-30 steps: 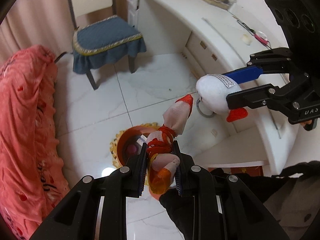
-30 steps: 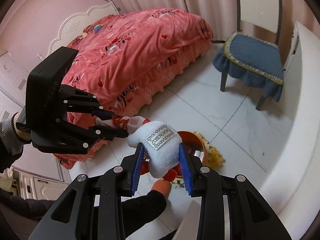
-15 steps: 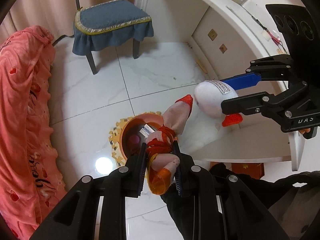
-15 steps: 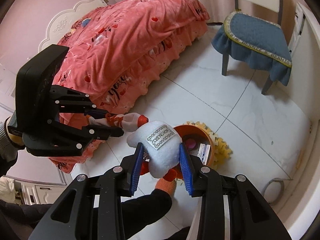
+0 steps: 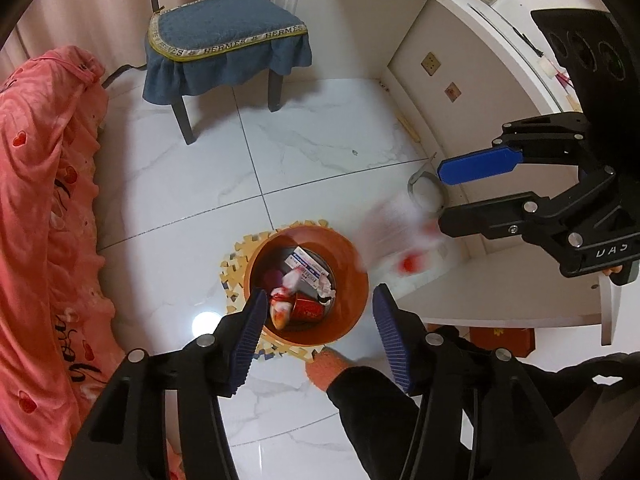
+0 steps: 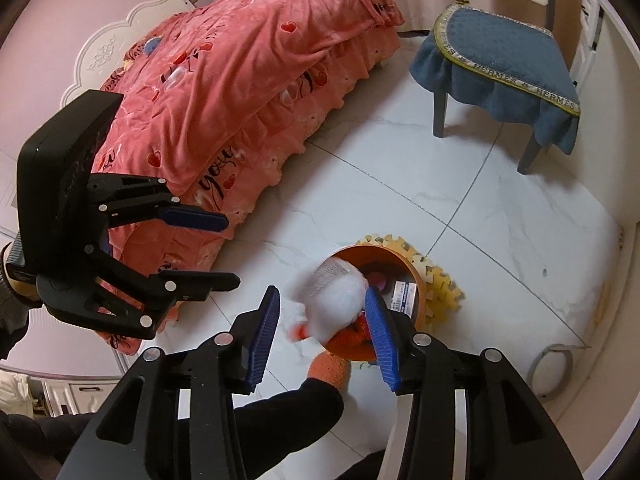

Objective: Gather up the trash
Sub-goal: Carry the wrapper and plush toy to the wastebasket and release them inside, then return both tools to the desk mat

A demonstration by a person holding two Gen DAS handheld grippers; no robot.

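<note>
both fingers [image 5: 318,320] [image 6: 322,330] now spread, white plush [image 6: 338,300] falling toward orange bin [image 5: 352,276]

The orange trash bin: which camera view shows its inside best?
The left wrist view: it looks straight down into the orange trash bin, showing the trash inside. In the right wrist view the blurred white plush toy hides much of it.

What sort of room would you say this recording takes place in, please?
Most likely a bedroom: a bed under a pink heart-print cover, a white dressing table with a blue-cushioned chair, and an orange waste bin on the tiled floor.
</note>
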